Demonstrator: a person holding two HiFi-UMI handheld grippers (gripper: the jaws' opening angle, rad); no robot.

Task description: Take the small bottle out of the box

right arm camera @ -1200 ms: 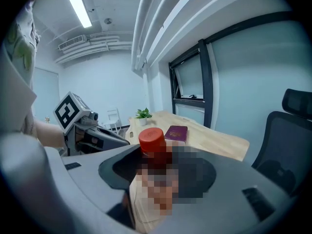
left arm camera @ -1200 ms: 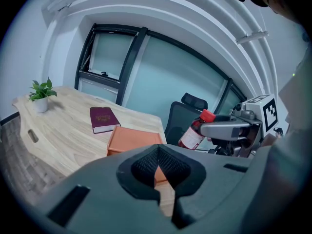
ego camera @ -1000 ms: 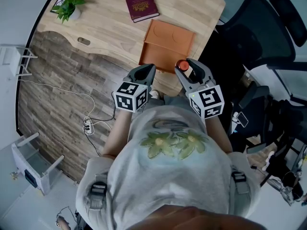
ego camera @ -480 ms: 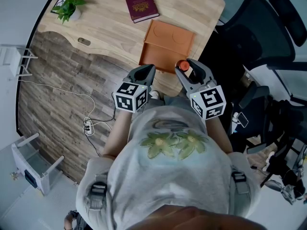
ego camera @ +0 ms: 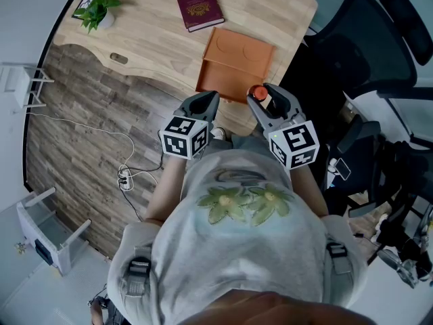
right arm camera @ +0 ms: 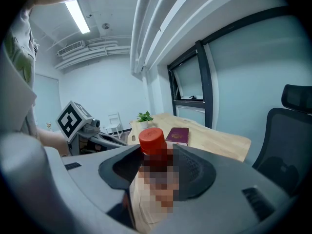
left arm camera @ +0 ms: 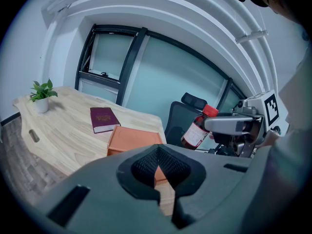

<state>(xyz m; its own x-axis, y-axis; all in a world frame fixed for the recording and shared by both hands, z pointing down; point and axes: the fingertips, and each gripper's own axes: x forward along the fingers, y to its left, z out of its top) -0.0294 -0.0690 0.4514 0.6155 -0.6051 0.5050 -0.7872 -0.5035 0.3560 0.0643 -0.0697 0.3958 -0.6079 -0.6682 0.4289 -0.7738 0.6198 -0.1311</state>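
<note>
Right claw (ego camera: 261, 96) clamps small bottle (ego camera: 256, 92) clear of the box (ego camera: 235, 64), by desk (ego camera: 155, 39) edge; left claw (ego camera: 206, 104) closed, empty.

The head camera sits above the person and looks steeply down over the shoulders onto the left tongs (ego camera: 210, 99) and right tongs (ego camera: 265, 95), with the table (ego camera: 149, 39) ahead of them. Each tongs camera rides close behind its own jaws. The left one faces forward and rightward, the right one forward and leftward, so each catches the other tongs. All three views share the small bottle (ego camera: 256, 92), the book (ego camera: 199, 6) beyond the tongs, and the table.
</note>
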